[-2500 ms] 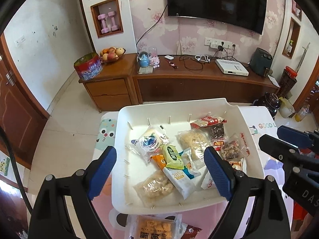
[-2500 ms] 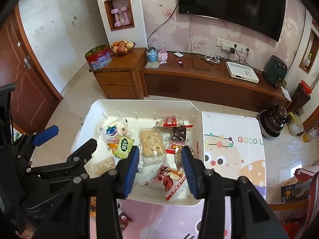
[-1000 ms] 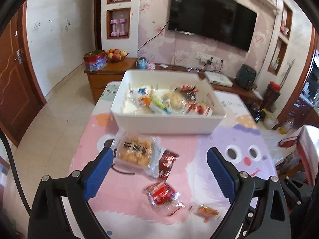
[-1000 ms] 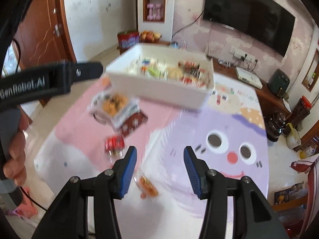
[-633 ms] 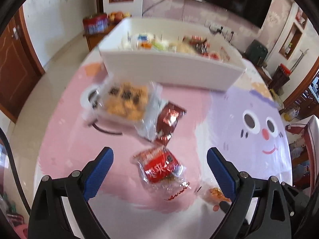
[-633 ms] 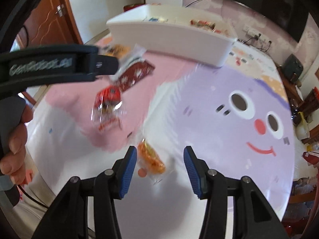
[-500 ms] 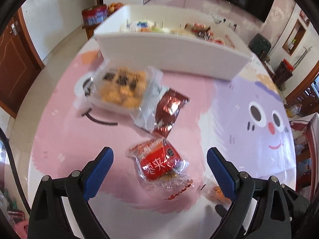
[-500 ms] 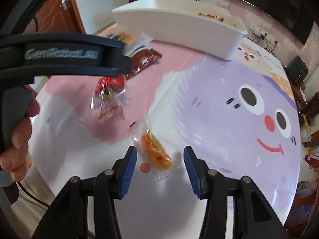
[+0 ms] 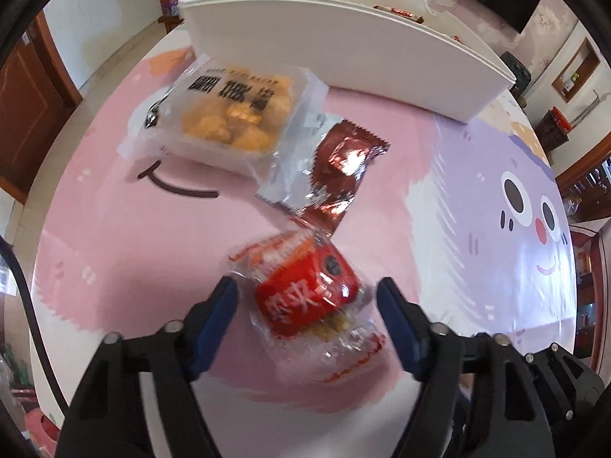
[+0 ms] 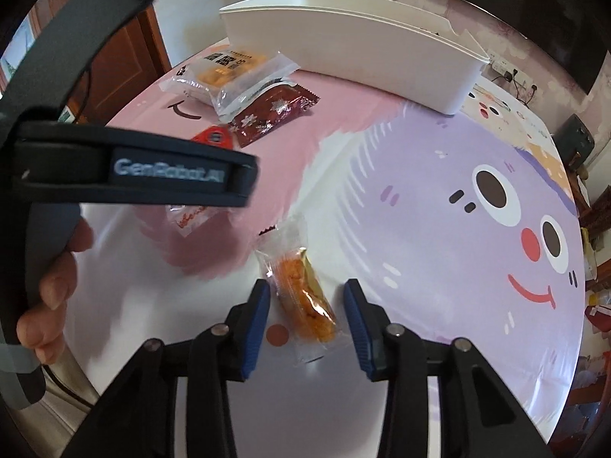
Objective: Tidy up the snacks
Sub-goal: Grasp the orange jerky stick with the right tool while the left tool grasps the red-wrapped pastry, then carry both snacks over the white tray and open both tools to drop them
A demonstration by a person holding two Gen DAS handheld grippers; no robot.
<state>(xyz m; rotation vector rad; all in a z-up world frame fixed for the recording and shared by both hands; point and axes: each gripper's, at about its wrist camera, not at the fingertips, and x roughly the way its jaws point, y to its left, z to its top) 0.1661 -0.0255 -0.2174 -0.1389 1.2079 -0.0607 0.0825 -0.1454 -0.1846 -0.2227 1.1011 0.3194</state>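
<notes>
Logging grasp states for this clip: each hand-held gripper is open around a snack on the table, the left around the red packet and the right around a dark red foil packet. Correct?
One detail is off. The right hand-held gripper brackets the small orange snack packet, not the dark red foil packet, which lies farther off near the white bin; the right wrist view shows it. The left hand-held gripper, open around the red packet, is correct.

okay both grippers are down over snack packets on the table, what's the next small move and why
Probably close both. The left gripper is open astride the red snack packet, and the right gripper is open astride the small orange snack packet. Neither is pinched yet, and both belong in the white bin.
</notes>
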